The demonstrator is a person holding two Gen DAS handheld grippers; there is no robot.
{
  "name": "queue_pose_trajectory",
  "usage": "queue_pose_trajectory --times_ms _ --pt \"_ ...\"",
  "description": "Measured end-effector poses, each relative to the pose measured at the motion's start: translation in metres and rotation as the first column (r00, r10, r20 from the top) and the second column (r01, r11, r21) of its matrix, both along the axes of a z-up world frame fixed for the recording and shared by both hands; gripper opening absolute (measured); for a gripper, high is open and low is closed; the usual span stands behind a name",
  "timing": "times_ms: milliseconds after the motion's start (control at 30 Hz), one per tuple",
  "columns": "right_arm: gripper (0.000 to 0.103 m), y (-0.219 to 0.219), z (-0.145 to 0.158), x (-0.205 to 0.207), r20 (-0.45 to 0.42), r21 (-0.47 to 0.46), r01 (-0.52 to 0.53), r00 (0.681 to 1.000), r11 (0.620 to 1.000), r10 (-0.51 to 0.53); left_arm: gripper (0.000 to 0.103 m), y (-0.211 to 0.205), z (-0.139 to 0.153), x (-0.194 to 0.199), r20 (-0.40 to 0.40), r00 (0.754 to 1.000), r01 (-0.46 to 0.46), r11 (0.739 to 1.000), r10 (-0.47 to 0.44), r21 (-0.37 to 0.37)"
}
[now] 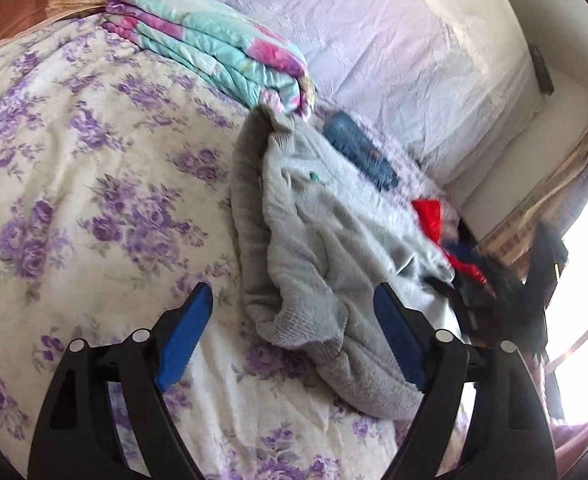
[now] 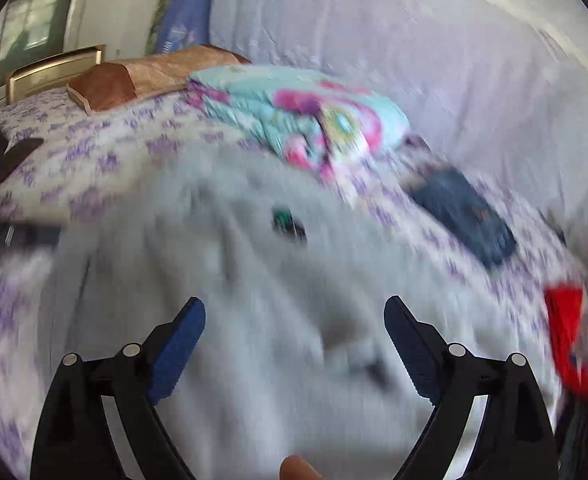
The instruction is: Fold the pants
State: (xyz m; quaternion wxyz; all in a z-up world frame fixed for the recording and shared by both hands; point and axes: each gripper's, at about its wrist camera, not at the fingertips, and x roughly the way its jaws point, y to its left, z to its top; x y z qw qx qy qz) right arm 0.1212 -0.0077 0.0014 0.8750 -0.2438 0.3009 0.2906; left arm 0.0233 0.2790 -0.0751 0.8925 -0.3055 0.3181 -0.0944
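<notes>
Sunlit bed (image 1: 74, 168) carries crumpled grey pants (image 1: 318, 248), soft, light, floppy fleece; best pinched at the ribbed waistband. Left hand-held gripper (image 1: 290, 336) and right hand-held gripper (image 2: 294, 344) both spread, holding nothing.

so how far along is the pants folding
Early. Done: a folded blue pair lies by the quilt. In hand: nothing; the left gripper and right gripper are open over the grey pants. Left: those lie crumpled, unfolded.
</notes>
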Motion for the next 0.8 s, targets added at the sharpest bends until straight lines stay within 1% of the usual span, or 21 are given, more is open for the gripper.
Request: queue_pose_trajectory --times_ms 33,67,100,133,200,267,333,367,400,433,467,500,567,600,633,667,700,733,767,800 --pt "0.092 -0.016 -0.012 -0.007 -0.038 -0.021 0.035 0.999 0.999 -0.036 0.082 -0.004 -0.001 0.004 -0.026 1.000 0.012 1.000 -0.011 0.026" --pt "0.092 -0.034 -0.033 -0.012 -0.098 -0.067 0.095 0.990 0.993 -0.101 0.083 -0.009 -0.004 0.009 -0.069 0.997 0.024 0.998 -0.019 0.063" --pt "0.092 -0.045 -0.049 -0.015 -0.145 -0.108 0.133 0.978 0.985 -0.148 0.083 -0.013 -0.006 0.015 -0.101 0.995 0.028 0.995 -0.019 0.092" --pt "0.092 -0.059 -0.059 -0.020 -0.175 -0.107 0.163 0.968 0.981 -0.180 0.084 -0.016 -0.006 0.018 -0.123 0.992 0.036 0.992 -0.022 0.118" --pt "0.092 -0.084 -0.050 -0.038 -0.175 -0.007 0.215 0.961 0.977 -0.213 0.084 -0.022 -0.003 0.016 -0.133 0.991 0.027 0.983 -0.003 0.180" --pt "0.092 -0.096 -0.035 -0.053 -0.187 0.063 0.233 0.958 0.970 -0.218 0.084 -0.023 0.001 0.010 -0.126 0.992 0.012 0.976 0.016 0.217" --pt "0.093 -0.107 -0.018 -0.070 -0.161 0.205 0.245 0.964 0.948 -0.214 0.085 -0.023 0.003 0.004 -0.132 0.990 -0.009 0.969 0.043 0.249" --pt "0.095 -0.109 -0.027 -0.075 -0.206 0.248 0.231 0.961 0.941 -0.182 0.088 -0.025 0.002 0.003 -0.151 0.986 -0.018 0.959 0.063 0.281" --pt "0.095 -0.103 -0.039 -0.074 -0.245 0.197 0.231 0.953 0.953 -0.180 0.089 -0.027 0.000 0.004 -0.172 0.982 -0.025 0.950 0.082 0.312" --pt "0.095 -0.095 -0.056 -0.073 -0.283 0.106 0.226 0.940 0.968 -0.189 0.089 -0.030 -0.001 0.005 -0.190 0.977 -0.026 0.939 0.096 0.342" --pt "0.095 -0.091 -0.063 -0.075 -0.278 0.064 0.213 0.942 0.975 -0.188 0.089 -0.032 0.000 0.002 -0.193 0.976 -0.027 0.929 0.105 0.369" --pt "0.095 -0.091 -0.060 -0.084 -0.227 0.074 0.199 0.958 0.977 -0.177 0.089 -0.036 0.002 -0.001 -0.188 0.975 -0.030 0.916 0.115 0.401" --pt "0.095 -0.098 -0.049 -0.092 -0.230 0.087 0.160 0.964 0.983 -0.137 0.091 -0.039 0.006 -0.010 -0.182 0.974 -0.039 0.890 0.135 0.453" --pt "0.095 -0.110 -0.038 -0.095 -0.217 0.132 0.159 0.968 0.978 -0.128 0.092 -0.040 0.008 -0.014 -0.178 0.973 -0.044 0.881 0.144 0.472" --pt "0.095 -0.122 -0.031 -0.096 -0.197 0.162 0.177 0.970 0.971 -0.144 0.092 -0.040 0.010 -0.018 -0.170 0.974 -0.052 0.874 0.152 0.483" --pt "0.095 -0.140 -0.020 -0.097 -0.168 0.188 0.221 0.967 0.957 -0.191 0.091 -0.039 0.013 -0.022 -0.158 0.975 -0.063 0.872 0.158 0.485" --pt "0.095 -0.161 -0.013 -0.095 -0.142 0.203 0.278 0.957 0.939 -0.253 0.091 -0.038 0.017 -0.027 -0.147 0.974 -0.078 0.870 0.170 0.487" --pt "0.095 -0.183 -0.007 -0.093 -0.116 0.221 0.352 0.935 0.909 -0.334 0.090 -0.039 0.021 -0.028 -0.133 0.975 -0.091 0.868 0.178 0.489" --pt "0.095 -0.208 -0.003 -0.088 -0.112 0.247 0.434 0.901 0.866 -0.419 0.090 -0.040 0.026 -0.032 -0.109 0.978 -0.105 0.866 0.180 0.488" --pt "0.095 -0.233 -0.003 -0.081 -0.132 0.265 0.511 0.859 0.818 -0.494 0.090 -0.042 0.033 -0.035 -0.074 0.981 -0.122 0.867 0.179 0.483"
